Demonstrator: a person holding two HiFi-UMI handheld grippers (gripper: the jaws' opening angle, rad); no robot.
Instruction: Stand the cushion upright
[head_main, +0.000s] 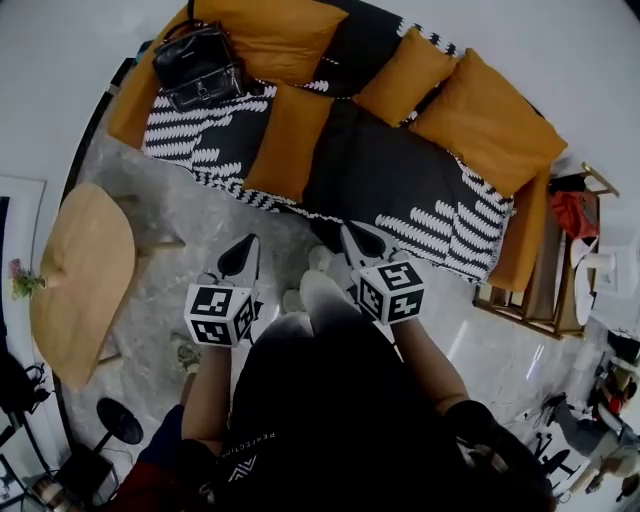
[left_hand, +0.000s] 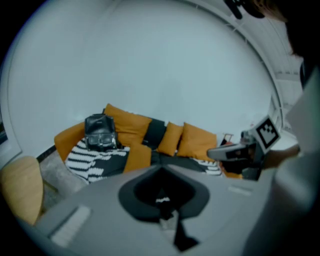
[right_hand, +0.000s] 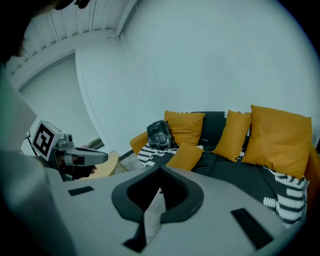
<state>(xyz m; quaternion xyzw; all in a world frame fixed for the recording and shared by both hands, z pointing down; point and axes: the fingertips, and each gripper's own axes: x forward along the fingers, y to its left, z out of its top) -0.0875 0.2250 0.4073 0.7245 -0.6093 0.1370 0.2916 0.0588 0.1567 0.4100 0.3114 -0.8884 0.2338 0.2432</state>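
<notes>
Two hand-held grippers facing one sofa (head_main: 400, 170). The left gripper (head_main: 245, 255) and the right gripper (head_main: 356, 238) are held side by side, apart from each other, tips towards the seat. Each has its jaws brought together to a point, with nothing between them; each gripper's own view shows this (left gripper (left_hand: 161, 172), right gripper (right_hand: 160, 172)).

Four orange cushions are on the sofa. Three are upright cushions against the backrest: one (head_main: 285, 35) ahead and to the left of the left gripper, and two (head_main: 405, 75) (head_main: 490, 115) ahead and to the right of the right gripper. The fourth, the lying cushion (head_main: 287, 140), is down on the seat ahead of both grippers. It sits slightly left of the right gripper's line and slightly left of the left gripper's line in that gripper's view (left_hand: 137, 156), well apart from both tips and touched by neither.

One black bag (head_main: 198, 65) stands at the sofa's end ahead and left of the left gripper, near the lying cushion. One black-and-white throw (head_main: 200, 135) covers the seat under both. One round wooden table (head_main: 85, 275) stands on the floor to the left of the left gripper
</notes>
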